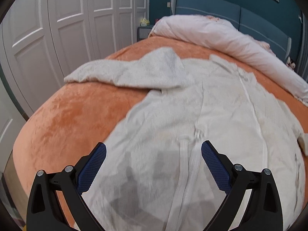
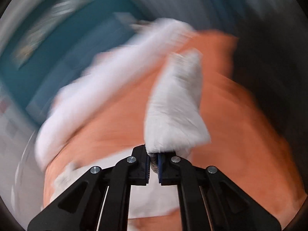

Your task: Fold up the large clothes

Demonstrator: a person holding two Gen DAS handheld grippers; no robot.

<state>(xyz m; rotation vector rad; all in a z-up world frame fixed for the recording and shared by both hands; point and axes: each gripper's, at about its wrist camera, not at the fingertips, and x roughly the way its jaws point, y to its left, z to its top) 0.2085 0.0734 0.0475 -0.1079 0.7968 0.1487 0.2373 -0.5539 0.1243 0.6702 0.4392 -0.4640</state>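
Note:
A large white fleece jacket (image 1: 192, 111) with a front zipper lies spread on the orange bed cover (image 1: 73, 115). One sleeve (image 1: 123, 73) stretches out to the left. My left gripper (image 1: 153, 150) is open and empty, just above the jacket's lower front beside the zipper. In the blurred right wrist view, my right gripper (image 2: 154, 159) is shut on a bunched part of the white jacket (image 2: 175, 105), likely the other sleeve, lifted above the orange cover (image 2: 240, 134).
A rolled pink-white duvet (image 1: 231, 38) lies along the far side of the bed by the blue headboard (image 1: 207, 5). White wardrobe doors (image 1: 57, 28) stand to the left. A small nightstand (image 1: 144, 31) sits in the corner.

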